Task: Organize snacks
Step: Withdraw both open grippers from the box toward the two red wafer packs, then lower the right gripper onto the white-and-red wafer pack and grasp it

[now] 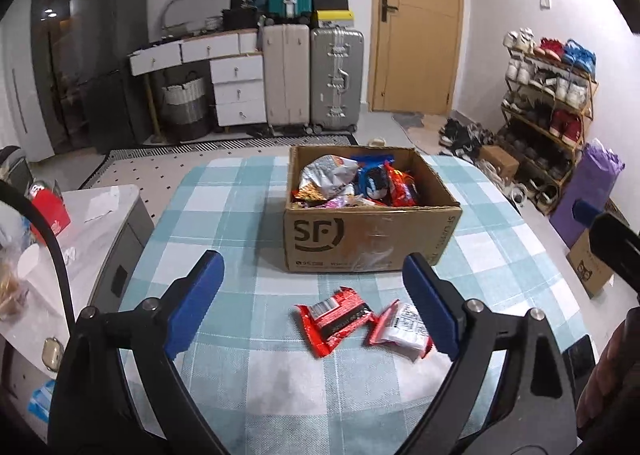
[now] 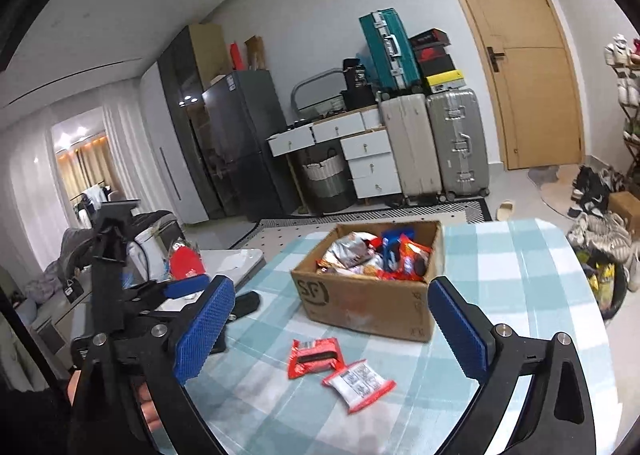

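My left tongs [image 1: 316, 303] and right tongs [image 2: 332, 329] both stand wide apart with nothing clamped, above the checked surface [image 1: 224, 191]. Two snack packets lie side by side on it just near of the cardboard box [image 1: 372, 233]: a red one [image 1: 334, 319] on the left, a red-and-white one [image 1: 402, 329] on the right. The box, farther back, is full of snacks [image 1: 352, 183].

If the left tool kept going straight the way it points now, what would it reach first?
Probably the red snack packet on the checked tablecloth, lying between the open left tool and the cardboard box; depth is uncertain.
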A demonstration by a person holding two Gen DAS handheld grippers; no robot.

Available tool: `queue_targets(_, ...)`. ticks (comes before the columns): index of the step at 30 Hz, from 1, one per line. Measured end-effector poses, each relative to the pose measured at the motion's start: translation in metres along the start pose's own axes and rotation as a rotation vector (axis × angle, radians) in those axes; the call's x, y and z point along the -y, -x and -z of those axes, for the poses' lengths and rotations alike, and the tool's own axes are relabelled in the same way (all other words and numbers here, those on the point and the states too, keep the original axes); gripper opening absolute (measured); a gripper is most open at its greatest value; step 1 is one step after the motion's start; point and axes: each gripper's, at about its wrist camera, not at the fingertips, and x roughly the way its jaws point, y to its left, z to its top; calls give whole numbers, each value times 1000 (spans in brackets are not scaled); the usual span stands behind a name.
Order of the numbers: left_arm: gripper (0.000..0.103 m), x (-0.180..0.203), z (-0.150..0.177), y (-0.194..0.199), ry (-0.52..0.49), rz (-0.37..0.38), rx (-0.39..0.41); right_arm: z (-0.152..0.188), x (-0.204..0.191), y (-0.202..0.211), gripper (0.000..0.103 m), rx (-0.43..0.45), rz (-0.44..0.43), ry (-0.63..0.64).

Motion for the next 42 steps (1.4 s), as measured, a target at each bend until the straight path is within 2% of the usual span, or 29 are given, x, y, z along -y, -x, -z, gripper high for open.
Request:
queue_targets(4,94,-10,18,-5,35,-20,18,17,15,-5,100,-23,6,-54)
queue_targets(5,100,-13,24,-8,46,-16,11,22,18,-7,100,-32,7,-61)
queue_targets(6,102,-16,32,-13,58,-17,3,26,20,-10,100,-41,8,-66)
queue_targets(13,102,-33,73,-46,102,-32,-66,68,42,-42,100,-140,36,-123)
queue_targets(16,102,-41,84,-58,126,-41,-84,81,47,-48,100,-147,46,-134)
queue_targets(21,102,-46,99,-72,137,-35,-111,100,49,-67,100,-208,53,-127)
queue_targets(29,102,-45,108,-81,133,-11,-139,113,43,-95,100,-291,52,-85)
queue_targets(32,102,-45,109,-81,136,0,-139,115,44,-106,100,-326,20,-102)
queue_targets(38,102,-50,111,-88,163,15,-173,116,32,-132,100,-411,43,-40)
queue_targets(40,102,-53,111,-92,181,23,-184,118,31,-146,100,-466,62,-33)
queue_targets(42,102,-54,112,-92,189,26,-184,118,30,-152,100,-472,81,-32)
